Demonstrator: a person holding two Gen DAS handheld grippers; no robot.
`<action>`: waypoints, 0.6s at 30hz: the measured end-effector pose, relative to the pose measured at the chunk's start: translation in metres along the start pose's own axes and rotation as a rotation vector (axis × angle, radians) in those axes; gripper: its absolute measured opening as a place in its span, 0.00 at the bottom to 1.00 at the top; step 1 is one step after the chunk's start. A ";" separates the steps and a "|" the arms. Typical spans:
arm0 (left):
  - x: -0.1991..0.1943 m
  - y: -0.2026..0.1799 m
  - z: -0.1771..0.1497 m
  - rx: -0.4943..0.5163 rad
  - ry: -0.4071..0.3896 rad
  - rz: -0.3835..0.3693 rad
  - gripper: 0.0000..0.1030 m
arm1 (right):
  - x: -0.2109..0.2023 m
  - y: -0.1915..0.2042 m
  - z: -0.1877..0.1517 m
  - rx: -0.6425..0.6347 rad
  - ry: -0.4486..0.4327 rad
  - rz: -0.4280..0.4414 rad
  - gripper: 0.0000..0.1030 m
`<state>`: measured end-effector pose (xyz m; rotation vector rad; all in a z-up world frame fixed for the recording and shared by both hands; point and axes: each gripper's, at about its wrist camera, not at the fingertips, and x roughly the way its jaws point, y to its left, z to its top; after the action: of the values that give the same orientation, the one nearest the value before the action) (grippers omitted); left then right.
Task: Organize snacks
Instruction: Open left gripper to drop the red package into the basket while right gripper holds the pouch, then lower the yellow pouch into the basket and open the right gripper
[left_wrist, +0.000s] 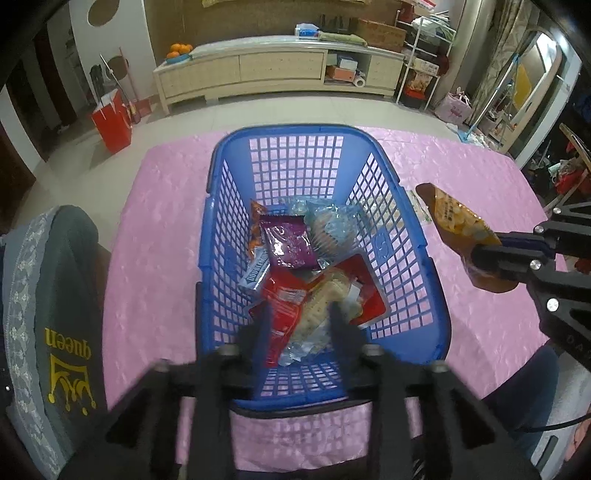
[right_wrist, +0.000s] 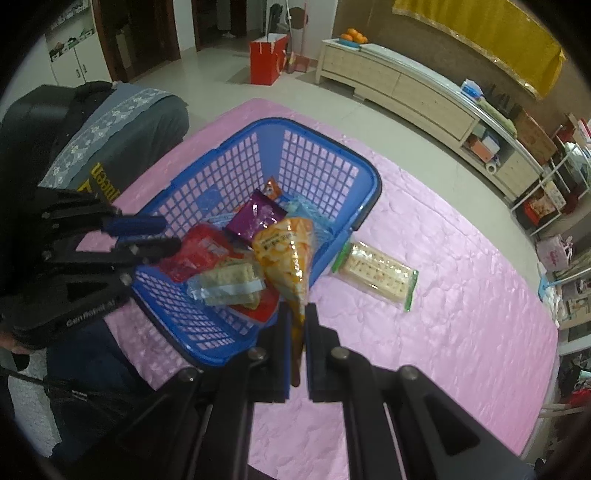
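Right wrist view: right gripper (right_wrist: 297, 314) pinching orange snack bag (right_wrist: 286, 251) by its tail, held near blue basket (right_wrist: 369, 177) rim, likely for dropping in | left gripper (left_wrist: 299, 317) parted over cracker pack (left_wrist: 317, 306) (pads apart, apparently empty) | sealed cracker sleeve (right_wrist: 376, 275) lying right on pink tablecloth (right_wrist: 461, 314)

Left gripper (left_wrist: 301, 325) jaws parted, empty; right gripper (right_wrist: 297, 325) jaws clamped, both angled downward.
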<state>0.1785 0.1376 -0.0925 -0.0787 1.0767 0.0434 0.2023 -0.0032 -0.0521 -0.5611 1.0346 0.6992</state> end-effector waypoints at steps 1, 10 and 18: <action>-0.005 0.000 0.000 0.006 -0.010 0.002 0.37 | -0.002 0.000 0.000 0.002 -0.005 0.004 0.08; -0.024 0.019 0.010 0.011 -0.054 0.026 0.56 | 0.002 0.002 0.024 -0.022 -0.033 0.037 0.09; -0.013 0.051 0.025 -0.044 -0.054 0.032 0.56 | 0.024 0.007 0.060 -0.049 -0.052 0.066 0.09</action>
<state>0.1907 0.1908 -0.0713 -0.0995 1.0233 0.0970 0.2400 0.0502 -0.0499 -0.5500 0.9934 0.7949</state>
